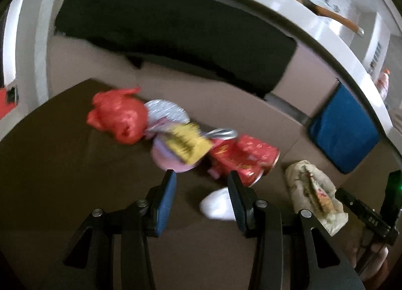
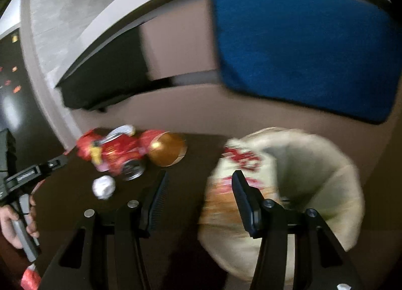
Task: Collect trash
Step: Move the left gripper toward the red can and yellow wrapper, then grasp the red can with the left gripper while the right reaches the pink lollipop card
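Trash lies scattered on my dark table (image 1: 50, 177): a red bag (image 1: 118, 116), red cans (image 1: 243, 159) and a crumpled white tissue (image 1: 216, 204). My left gripper (image 1: 201, 184) hangs released and empty near the tissue. My right gripper (image 2: 201, 179), spread and holding nothing, straddles the cream paper bag (image 2: 301, 177); I'd center it before closing.

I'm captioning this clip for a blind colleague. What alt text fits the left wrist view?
The open left gripper hovers over a dark table strewn with trash: a red plastic bag, a yellow wrapper, a red can, a white paper ball and a cream paper bag. Behind stand a brown sofa and a blue cushion.
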### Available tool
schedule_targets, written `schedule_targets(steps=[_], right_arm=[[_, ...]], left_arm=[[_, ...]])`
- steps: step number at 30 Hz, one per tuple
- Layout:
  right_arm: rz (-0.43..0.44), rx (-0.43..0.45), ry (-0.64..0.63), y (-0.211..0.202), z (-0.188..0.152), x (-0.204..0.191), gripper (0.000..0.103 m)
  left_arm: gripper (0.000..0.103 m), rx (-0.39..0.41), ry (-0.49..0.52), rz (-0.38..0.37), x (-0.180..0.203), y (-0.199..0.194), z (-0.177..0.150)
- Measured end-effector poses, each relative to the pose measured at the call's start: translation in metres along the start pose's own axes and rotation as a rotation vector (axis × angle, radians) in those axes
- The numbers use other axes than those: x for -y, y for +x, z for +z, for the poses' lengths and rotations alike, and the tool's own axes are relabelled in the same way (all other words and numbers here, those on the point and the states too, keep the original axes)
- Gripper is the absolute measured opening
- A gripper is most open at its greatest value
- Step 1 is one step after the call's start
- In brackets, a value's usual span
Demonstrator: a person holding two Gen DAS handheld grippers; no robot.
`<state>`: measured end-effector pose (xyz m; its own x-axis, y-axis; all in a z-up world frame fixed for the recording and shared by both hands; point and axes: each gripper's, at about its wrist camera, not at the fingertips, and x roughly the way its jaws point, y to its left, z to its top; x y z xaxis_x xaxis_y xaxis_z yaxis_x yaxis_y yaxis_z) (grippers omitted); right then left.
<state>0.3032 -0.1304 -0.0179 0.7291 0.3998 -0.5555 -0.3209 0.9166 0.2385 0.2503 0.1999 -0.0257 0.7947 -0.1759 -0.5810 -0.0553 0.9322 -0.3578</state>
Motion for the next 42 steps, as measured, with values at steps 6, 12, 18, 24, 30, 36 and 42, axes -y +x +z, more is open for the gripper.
schedule_targets(steps=[6,12,18,24,30,36,42], right_arm=[[0.016,-0.027,-0.091,0.013,-0.008,-0.035,0.049],[0.004,-0.04,-0.084,0.012,-0.017,-0.025,0.049],[-0.034,-0.025,-0.08,0.002,-0.025,-0.006,0.049],[-0.04,-0.053,-0.078,0.009,-0.031,0.002,0.049],[0.002,-0.051,-0.121,0.013,-0.019,-0.013,0.049],[0.048,-0.082,-0.153,0.054,0.009,-0.043,0.049],[0.135,-0.158,-0.173,0.089,0.009,-0.087,0.049]], left_arm=[[0.043,-0.06,-0.011,-0.088,0.004,0.013,-0.008],[0.043,-0.131,-0.159,-0.176,0.025,0.055,0.002],[0.043,-0.107,-0.362,-0.062,0.016,0.111,0.019],[0.034,-0.172,-0.368,-0.059,0.022,0.15,0.023],[0.028,-0.086,-0.132,-0.016,0.02,0.093,0.035],[0.028,-0.127,-0.153,-0.038,-0.035,0.025,0.022],[0.028,-0.164,-0.201,-0.06,-0.087,-0.021,-0.002]])
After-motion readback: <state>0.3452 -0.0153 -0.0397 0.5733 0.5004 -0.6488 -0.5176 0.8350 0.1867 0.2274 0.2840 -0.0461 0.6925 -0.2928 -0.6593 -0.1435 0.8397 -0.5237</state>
